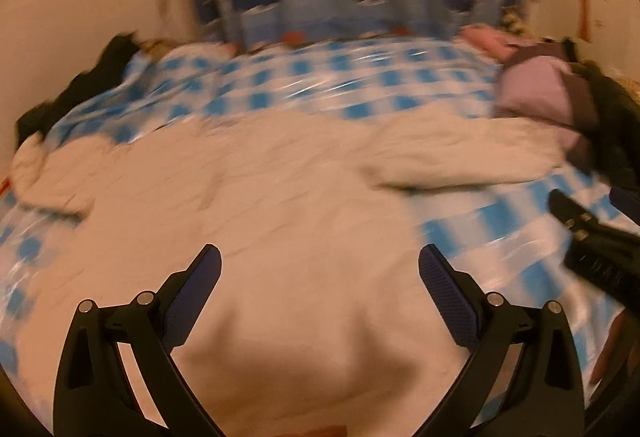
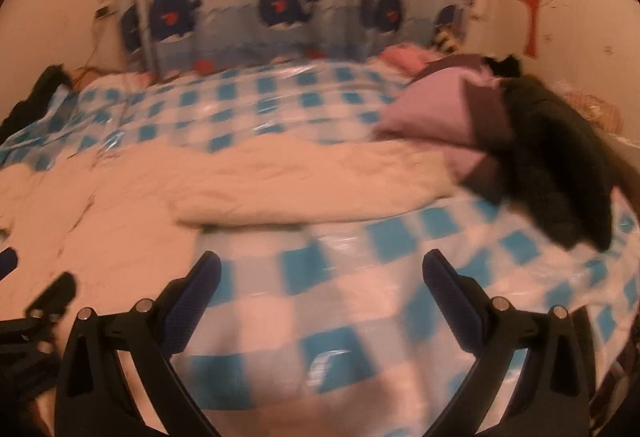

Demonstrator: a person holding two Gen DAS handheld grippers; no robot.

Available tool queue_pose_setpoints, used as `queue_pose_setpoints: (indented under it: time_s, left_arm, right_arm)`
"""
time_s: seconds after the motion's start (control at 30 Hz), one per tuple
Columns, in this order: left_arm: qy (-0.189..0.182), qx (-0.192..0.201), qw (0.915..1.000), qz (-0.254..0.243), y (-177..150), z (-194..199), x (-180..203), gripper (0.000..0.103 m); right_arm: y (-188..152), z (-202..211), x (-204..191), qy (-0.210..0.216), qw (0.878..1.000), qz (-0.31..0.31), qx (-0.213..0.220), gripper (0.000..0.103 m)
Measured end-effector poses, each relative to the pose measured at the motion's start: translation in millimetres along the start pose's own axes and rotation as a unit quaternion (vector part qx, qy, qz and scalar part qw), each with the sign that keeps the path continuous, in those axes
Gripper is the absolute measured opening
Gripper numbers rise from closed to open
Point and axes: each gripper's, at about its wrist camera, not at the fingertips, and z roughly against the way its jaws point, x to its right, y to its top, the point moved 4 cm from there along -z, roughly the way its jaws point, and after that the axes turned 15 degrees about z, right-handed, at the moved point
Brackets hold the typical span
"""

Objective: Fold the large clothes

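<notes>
In the left wrist view, the left gripper (image 1: 320,293) fills the bottom of the frame, its jaws spread wide and holding nothing. Directly beneath and ahead of it lies the cream garment (image 1: 248,205), spread across the lower and middle frame. In the right wrist view, the right gripper (image 2: 322,297) is likewise spread wide and empty at bottom centre, positioned over the blue-and-white checked sheet (image 2: 360,277) rather than over the cloth; the cream garment occupies the left and middle of that frame.

Handling judgement: the garment appears soft, limp and thick, probably fleece or knit. Expect it to drape and sag when lifted, with no stiffness to keep a fold line. It looks light for its area. The glossy sheet beneath appears slippery, so the cloth may slide when pulled.

Grasp points: take an outer edge or corner, one gripper each side. A long extension (image 1: 460,161), possibly a sleeve, runs toward the right of the left wrist view and offers a clear edge.

Farther back, a purple folded item (image 2: 432,109) and a dark garment (image 2: 560,157) lie at right. A whale-pattern curtain (image 2: 280,21) closes the top of the frame.
</notes>
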Motion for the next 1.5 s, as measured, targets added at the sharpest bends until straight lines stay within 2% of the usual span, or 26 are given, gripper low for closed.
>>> queue_pose_setpoints:
  time_s: [0.1,0.13,0.2,0.3,0.43,0.5,0.57,0.97,1.5]
  left_arm:
    - [0.026,0.004,0.9996,0.015,3,-2,-42,0.095]
    - [0.029,0.006,0.9994,0.019,2,-2,-54,0.095]
    - [0.035,0.014,0.9989,0.028,2,-1,-74,0.095]
    - [0.041,0.012,0.9986,0.031,0,-3,-96,0.095]
    - [0.045,0.016,0.9981,0.039,3,-1,-113,0.095]
    - [0.048,0.021,0.9979,0.038,3,2,-117,0.095]
    - [0.049,0.022,0.9979,0.037,1,4,-119,0.095]
    - [0.046,0.012,0.9981,0.039,-8,3,-131,0.095]
    - [0.042,0.014,0.9976,0.052,-2,4,-135,0.095]
  right_arm:
    - [-18,-30,-13,-0.002,0.998,0.031,-0.05,0.097]
    - [-22,-31,-15,0.001,0.998,0.03,-0.054,0.097]
    - [-21,-20,-21,0.018,0.999,0.016,-0.037,0.097]
    - [-2,7,-39,0.031,0.999,0.013,-0.001,0.097]
    - [22,23,-75,0.055,0.997,0.017,0.044,0.097]
    - [23,28,-92,0.068,0.995,0.026,0.066,0.097]
    - [24,29,-102,0.073,0.994,0.038,0.071,0.097]
    - [21,23,-121,0.095,0.991,0.064,0.063,0.097]
    - [19,19,-130,0.102,0.99,0.075,0.055,0.097]
